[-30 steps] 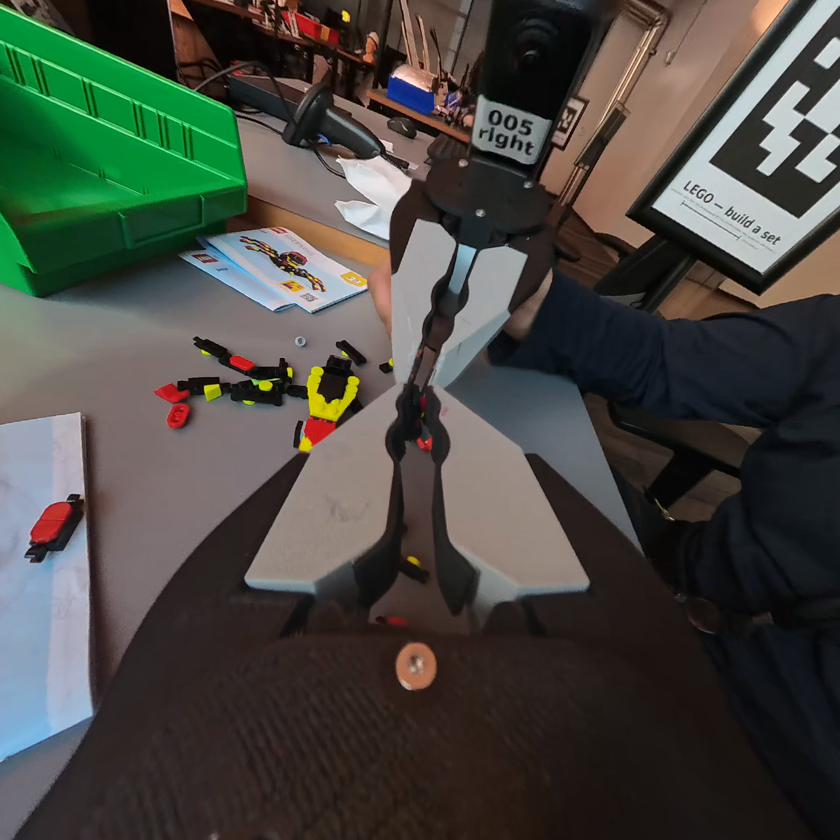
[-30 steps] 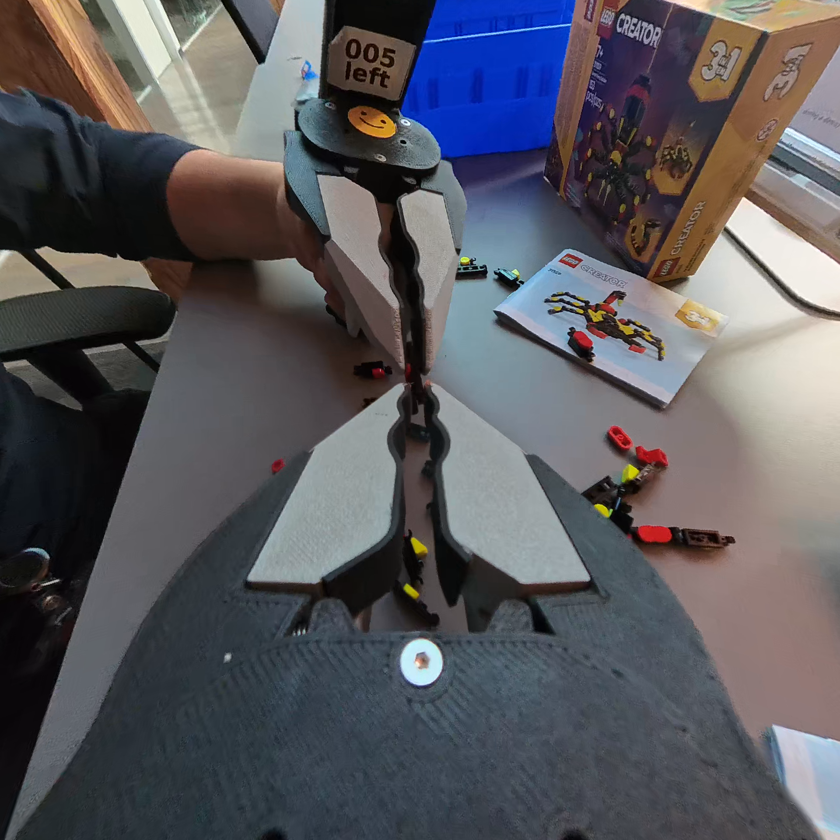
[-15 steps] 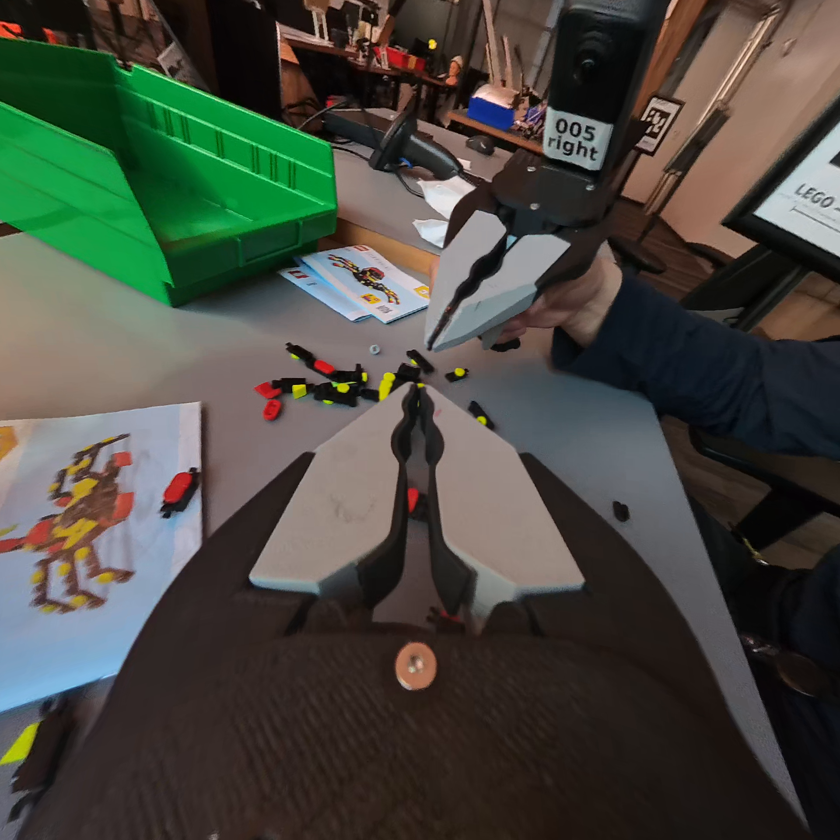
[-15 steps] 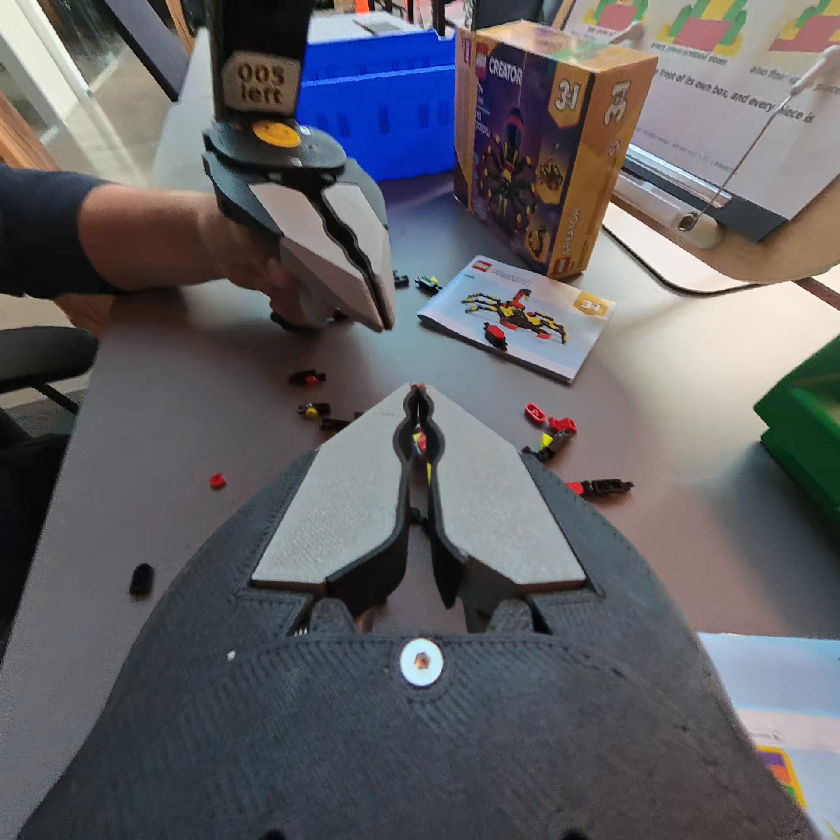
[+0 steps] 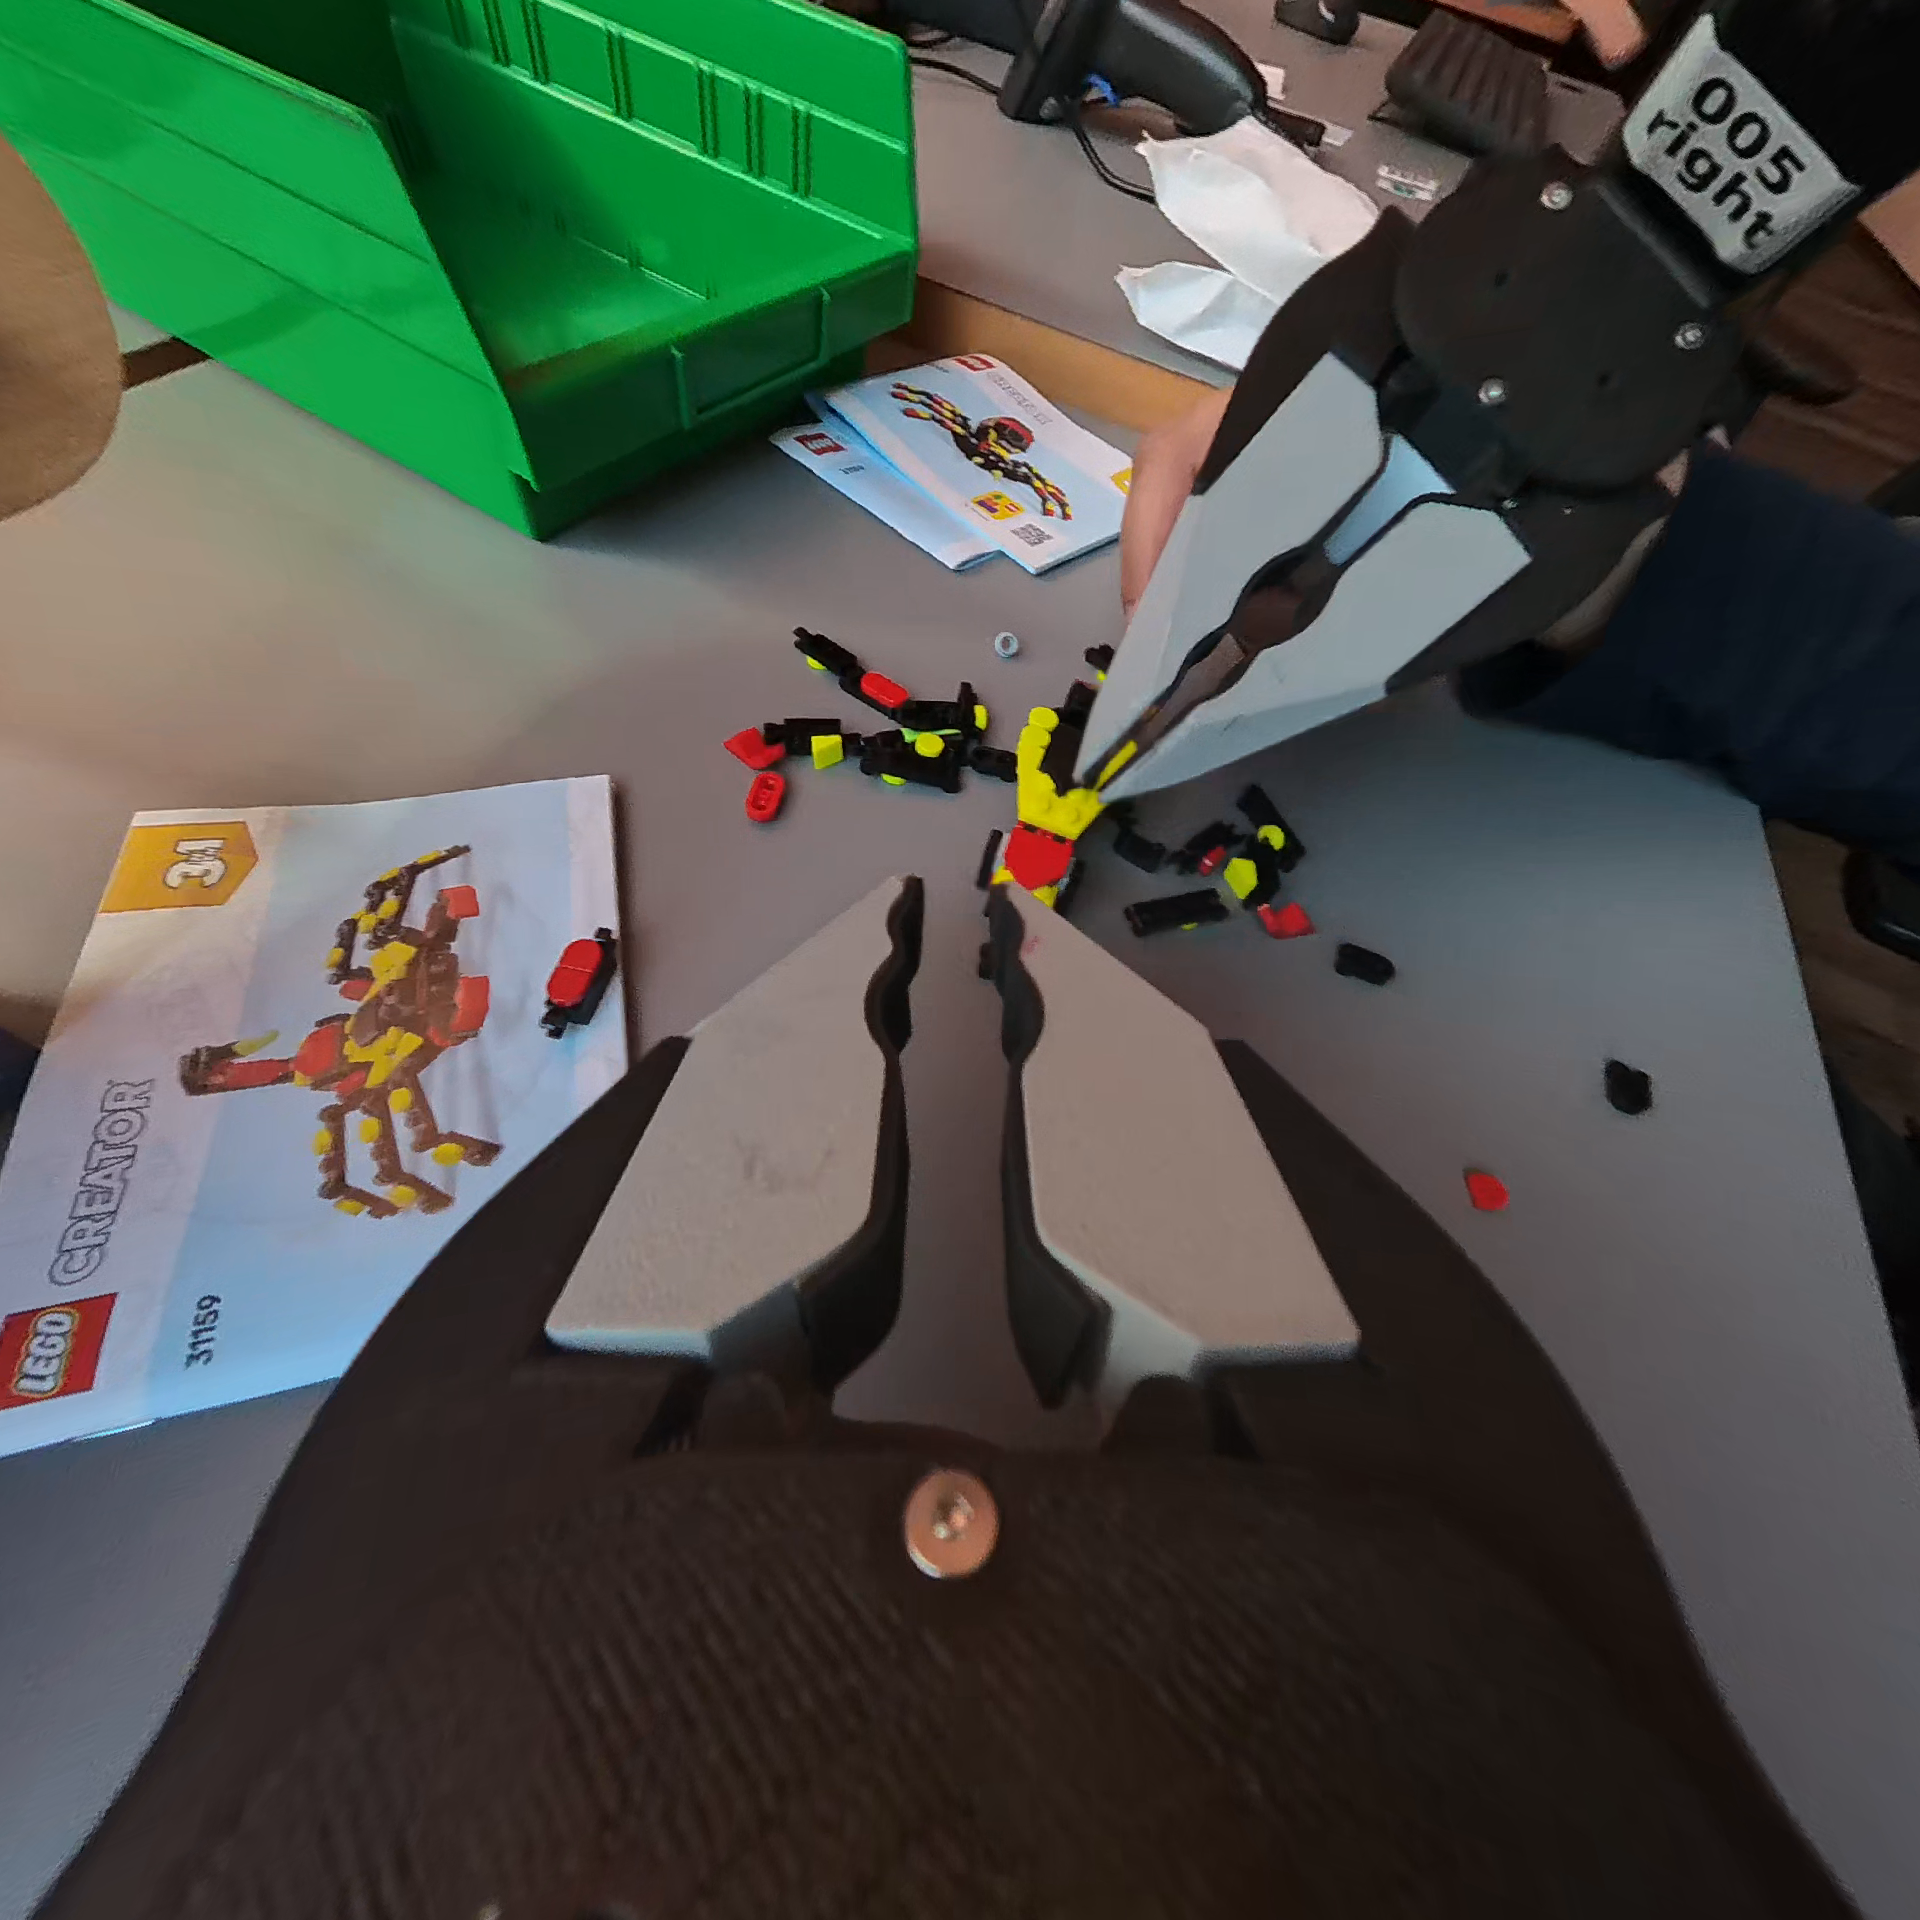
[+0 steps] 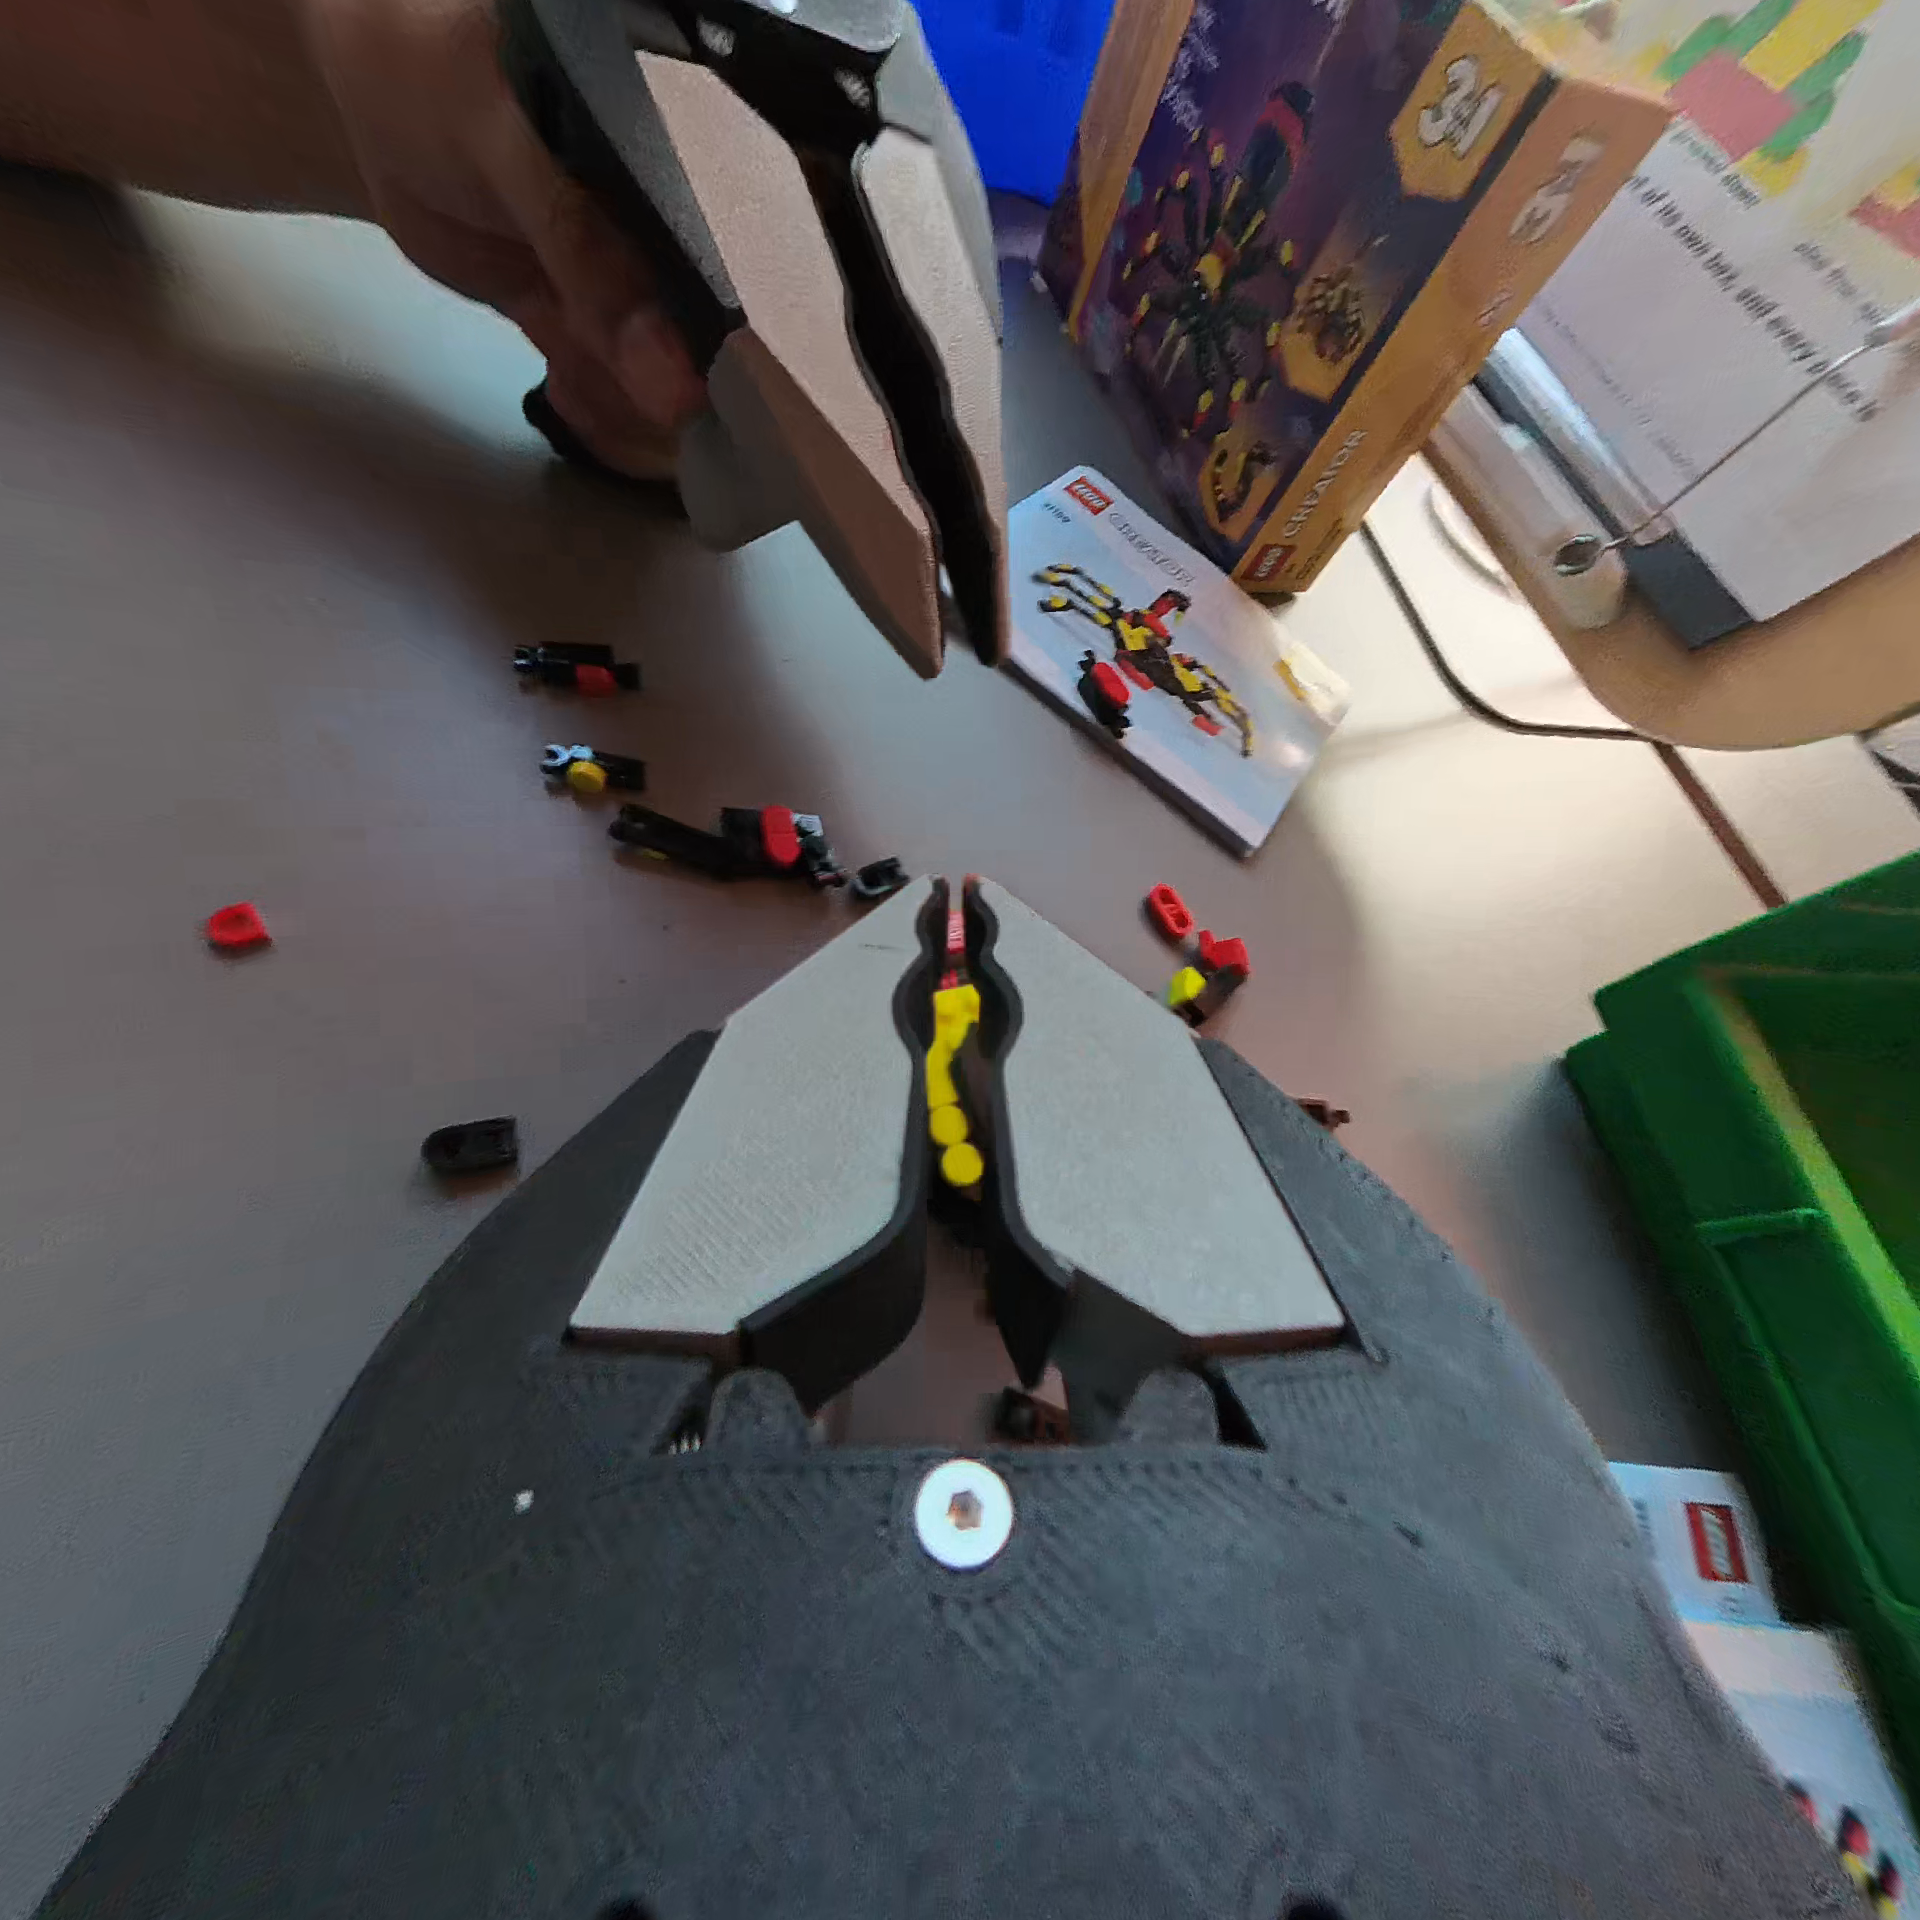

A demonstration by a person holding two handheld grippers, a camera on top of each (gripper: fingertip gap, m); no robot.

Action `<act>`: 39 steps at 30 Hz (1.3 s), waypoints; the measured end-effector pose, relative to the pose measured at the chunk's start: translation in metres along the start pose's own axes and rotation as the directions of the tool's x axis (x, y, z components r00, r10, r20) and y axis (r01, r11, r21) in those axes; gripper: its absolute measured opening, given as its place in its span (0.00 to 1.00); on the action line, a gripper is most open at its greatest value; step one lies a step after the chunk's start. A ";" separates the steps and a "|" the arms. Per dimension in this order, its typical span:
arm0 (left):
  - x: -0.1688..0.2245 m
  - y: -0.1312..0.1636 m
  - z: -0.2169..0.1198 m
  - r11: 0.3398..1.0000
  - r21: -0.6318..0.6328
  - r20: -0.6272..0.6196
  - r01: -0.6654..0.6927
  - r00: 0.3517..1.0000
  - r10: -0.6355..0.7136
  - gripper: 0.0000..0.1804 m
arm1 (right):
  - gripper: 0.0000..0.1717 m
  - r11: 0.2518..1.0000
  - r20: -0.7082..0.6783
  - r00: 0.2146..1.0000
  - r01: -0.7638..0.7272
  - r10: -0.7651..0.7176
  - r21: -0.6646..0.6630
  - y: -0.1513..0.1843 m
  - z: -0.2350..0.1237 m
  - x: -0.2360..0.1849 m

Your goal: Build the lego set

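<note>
While left fingers [image 5: 902,914] hover parted, right fingers [image 6: 971,904] angle down, clamping the brick model [image 5: 1049,821].

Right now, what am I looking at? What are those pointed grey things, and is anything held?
No robot: a person holds a hand-held gripper in each hand, each with a camera looking along its two grey fingers. One picture comes from the left hand-held gripper, one from the right hand-held gripper. On the grey table lie loose toy bricks, a booklet, a green bin and a box. The left is open and empty. The right is closed, tips on a yellow-and-red brick model; whether it grips it is unclear.
</note>
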State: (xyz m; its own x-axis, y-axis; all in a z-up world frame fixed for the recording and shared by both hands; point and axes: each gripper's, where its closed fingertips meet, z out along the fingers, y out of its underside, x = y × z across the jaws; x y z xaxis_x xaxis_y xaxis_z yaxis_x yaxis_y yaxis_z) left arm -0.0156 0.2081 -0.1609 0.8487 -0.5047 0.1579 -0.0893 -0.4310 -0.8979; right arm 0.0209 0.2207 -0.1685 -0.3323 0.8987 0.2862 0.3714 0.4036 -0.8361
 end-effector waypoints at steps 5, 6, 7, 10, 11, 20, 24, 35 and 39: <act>-0.033 -0.028 -0.028 0.987 0.155 0.167 -0.049 0.986 0.023 0.07 | 0.00 0.976 -0.212 0.971 -0.067 0.111 0.207 -0.012 -0.024 0.055; -0.040 -0.035 -0.036 0.978 0.206 0.175 -0.029 0.985 -0.008 0.07 | 0.00 0.968 -0.277 0.955 -0.036 0.106 0.248 -0.013 -0.033 0.067; -0.046 -0.041 -0.044 0.968 0.252 0.176 -0.003 0.984 -0.042 0.07 | 0.00 0.964 -0.334 0.938 0.001 0.091 0.265 -0.010 -0.039 0.075; -0.064 -0.043 -0.055 0.950 0.311 0.209 0.019 0.974 -0.088 0.05 | 0.00 0.979 -0.426 0.904 0.067 0.023 0.193 0.005 -0.046 0.085; -0.069 -0.039 -0.055 0.955 0.297 0.238 -0.005 0.969 -0.069 0.04 | 0.00 0.979 -0.445 0.895 0.081 0.011 0.187 0.005 -0.048 0.085; -0.081 -0.016 -0.049 0.937 -0.002 0.506 -0.350 0.808 0.303 0.02 | 0.00 0.991 -0.678 0.735 0.097 -0.009 0.092 0.021 -0.083 0.095; -0.088 -0.011 -0.053 0.829 -0.198 0.588 -0.523 0.613 0.528 0.00 | 0.00 0.994 -0.750 0.661 0.097 -0.029 0.047 0.025 -0.098 0.087; -0.099 -0.008 -0.063 0.838 -0.212 0.620 -0.503 0.594 0.513 0.00 | 0.00 0.974 -0.749 0.623 0.133 -0.225 -0.182 0.037 -0.085 0.069; -0.106 -0.008 -0.067 0.862 -0.198 0.634 -0.466 0.610 0.476 0.00 | 0.00 0.968 -0.755 0.607 0.129 -0.248 -0.214 0.040 -0.085 0.071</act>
State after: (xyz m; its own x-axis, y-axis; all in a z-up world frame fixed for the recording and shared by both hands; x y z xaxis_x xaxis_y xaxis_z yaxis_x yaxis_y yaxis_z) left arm -0.1394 0.2149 -0.1424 0.8055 -0.0382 -0.5914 -0.5761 -0.2846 -0.7662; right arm 0.0862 0.3150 -0.1416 0.3612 0.5749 0.7342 0.5018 0.5438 -0.6726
